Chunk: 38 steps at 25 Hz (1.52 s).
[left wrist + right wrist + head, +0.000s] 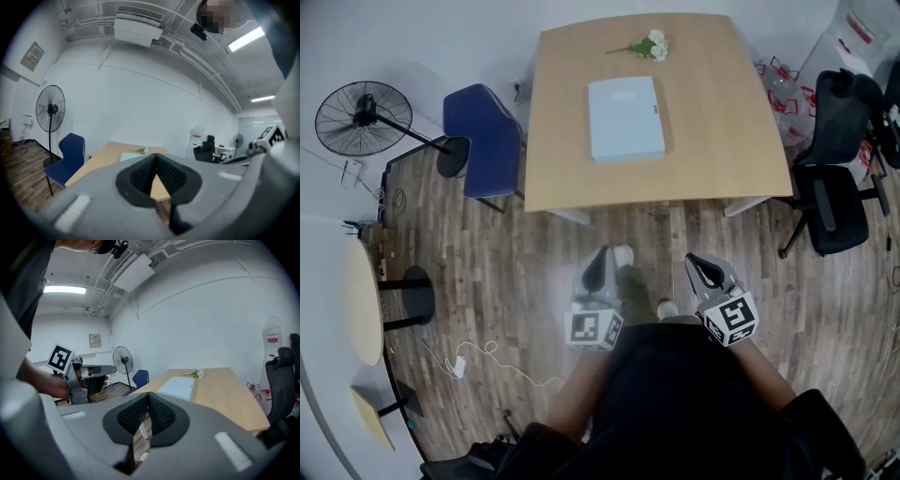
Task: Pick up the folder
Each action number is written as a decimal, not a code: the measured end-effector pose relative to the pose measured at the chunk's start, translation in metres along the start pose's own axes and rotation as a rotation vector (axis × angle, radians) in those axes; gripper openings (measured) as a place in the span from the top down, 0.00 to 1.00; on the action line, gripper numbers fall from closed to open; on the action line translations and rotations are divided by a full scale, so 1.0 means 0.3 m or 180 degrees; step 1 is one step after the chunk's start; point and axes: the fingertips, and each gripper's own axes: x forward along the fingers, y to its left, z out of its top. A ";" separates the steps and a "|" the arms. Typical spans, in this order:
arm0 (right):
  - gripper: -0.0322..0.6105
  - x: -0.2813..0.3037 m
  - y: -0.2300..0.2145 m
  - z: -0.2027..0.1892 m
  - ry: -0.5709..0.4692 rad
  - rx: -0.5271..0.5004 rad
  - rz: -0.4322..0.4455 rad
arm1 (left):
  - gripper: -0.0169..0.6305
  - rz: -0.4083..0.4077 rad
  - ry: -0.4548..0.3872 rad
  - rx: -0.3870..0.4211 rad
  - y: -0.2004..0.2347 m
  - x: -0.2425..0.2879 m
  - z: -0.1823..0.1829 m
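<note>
A pale blue folder (625, 118) lies flat on the wooden table (712, 141), toward its middle; it also shows in the right gripper view as the folder (179, 386) and faintly in the left gripper view as the folder (133, 155). Both grippers hang over the floor, short of the table's near edge. My left gripper (606, 260) is shut and holds nothing. My right gripper (701, 264) is also shut and empty. In their own views the left gripper (155, 161) and right gripper (148, 401) show jaws pressed together.
A sprig of white flowers (649, 45) lies at the table's far edge. A blue chair (483, 138) and a standing fan (364, 118) are at the left, black office chairs (832, 183) at the right. A round side table (358, 302) and a cable (487, 361) are at lower left.
</note>
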 end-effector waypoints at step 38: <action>0.94 1.171 -0.699 0.259 0.0616 0.0526 -0.1256 | 0.97 -0.0390 0.0872 -0.0668 0.935 1.065 -0.107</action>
